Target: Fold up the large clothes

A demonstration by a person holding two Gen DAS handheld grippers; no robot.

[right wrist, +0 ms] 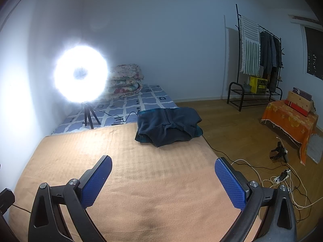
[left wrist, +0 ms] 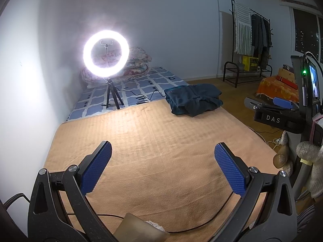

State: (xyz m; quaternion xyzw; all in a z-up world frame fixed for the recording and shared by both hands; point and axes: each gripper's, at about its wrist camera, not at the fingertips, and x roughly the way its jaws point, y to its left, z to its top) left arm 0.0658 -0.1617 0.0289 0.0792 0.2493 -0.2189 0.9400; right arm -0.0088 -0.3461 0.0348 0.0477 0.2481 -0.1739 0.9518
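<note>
A dark navy garment (left wrist: 193,100) lies folded in a loose pile at the far right corner of the tan blanket (left wrist: 153,141); it also shows in the right wrist view (right wrist: 168,126). My left gripper (left wrist: 163,151) is open and empty, held above the near part of the blanket, well short of the garment. My right gripper (right wrist: 163,165) is open and empty over the tan blanket (right wrist: 141,171), also well short of the garment. The right gripper's body (left wrist: 276,115) shows at the right edge of the left wrist view.
A lit ring light on a tripod (left wrist: 106,55) stands on the blue checked mattress (left wrist: 141,86) by folded quilts (right wrist: 125,80). A clothes rack (right wrist: 256,64), an orange-covered stand (right wrist: 290,119) and cables with a power strip (right wrist: 282,177) are on the wooden floor at right.
</note>
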